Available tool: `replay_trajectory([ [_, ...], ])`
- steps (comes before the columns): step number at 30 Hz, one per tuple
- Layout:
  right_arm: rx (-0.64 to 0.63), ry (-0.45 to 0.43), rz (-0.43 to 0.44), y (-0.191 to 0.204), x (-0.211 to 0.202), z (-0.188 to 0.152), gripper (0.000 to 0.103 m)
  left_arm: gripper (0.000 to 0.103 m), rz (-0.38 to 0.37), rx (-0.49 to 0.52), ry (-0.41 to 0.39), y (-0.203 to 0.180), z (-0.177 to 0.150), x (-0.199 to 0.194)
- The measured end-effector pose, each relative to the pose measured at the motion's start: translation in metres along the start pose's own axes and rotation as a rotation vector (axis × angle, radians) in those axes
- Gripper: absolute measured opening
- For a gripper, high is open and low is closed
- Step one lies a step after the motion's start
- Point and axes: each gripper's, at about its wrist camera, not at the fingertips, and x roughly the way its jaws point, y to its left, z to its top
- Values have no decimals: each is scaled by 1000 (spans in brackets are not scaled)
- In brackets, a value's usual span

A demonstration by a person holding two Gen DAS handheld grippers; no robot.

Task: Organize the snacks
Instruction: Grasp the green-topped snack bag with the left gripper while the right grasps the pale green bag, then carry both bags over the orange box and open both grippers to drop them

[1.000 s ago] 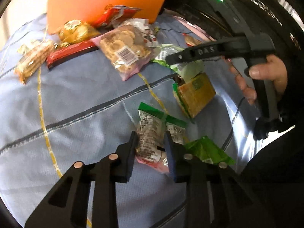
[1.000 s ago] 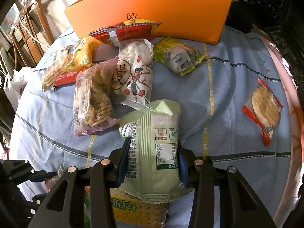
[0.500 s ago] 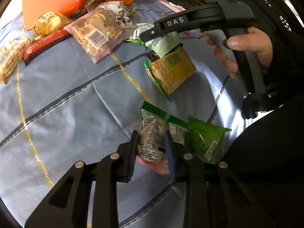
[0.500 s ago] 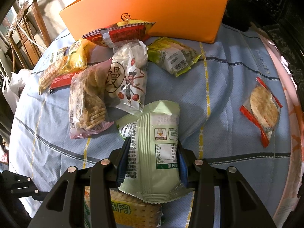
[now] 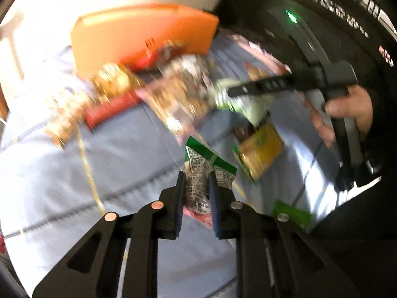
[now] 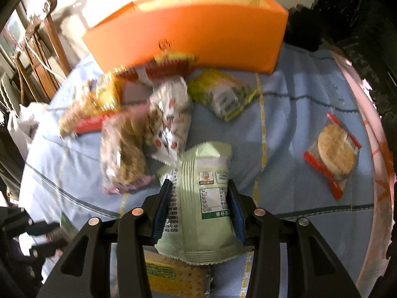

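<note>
Carrying is the step in hand: the right claw is clamped on a pale green snack packet, and the left claw pinches a small green-topped sachet, both held above the blue-clothed table. Next, I judge, each pack needs lifting over the front wall of the orange box at the far edge and releasing inside. Blur defeats most print; the packet's back shows a nutrition panel, and the box bears a small round logo, neither legible.
</note>
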Motion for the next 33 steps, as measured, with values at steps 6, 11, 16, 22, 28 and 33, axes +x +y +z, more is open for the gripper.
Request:
replay_trajectory([
  [6, 19, -26, 20, -3, -13, 6, 38, 17, 17, -17, 15, 7, 5, 5],
  [11, 19, 16, 7, -9, -4, -6, 49, 56, 50, -78, 59, 17, -10, 23],
  [16, 23, 41, -3, -10, 2, -15, 54, 78, 13, -144, 41, 22, -18, 24],
  [22, 20, 44, -17, -8, 6, -14, 54, 69, 149, 28, 111, 0, -27, 49],
  [28, 11, 56, -21, -4, 11, -15, 54, 48, 215, 105, 96, -9, -25, 50],
  [33, 28, 48, -27, -11, 13, -16, 54, 47, 203, 72, 59, -5, -23, 36],
])
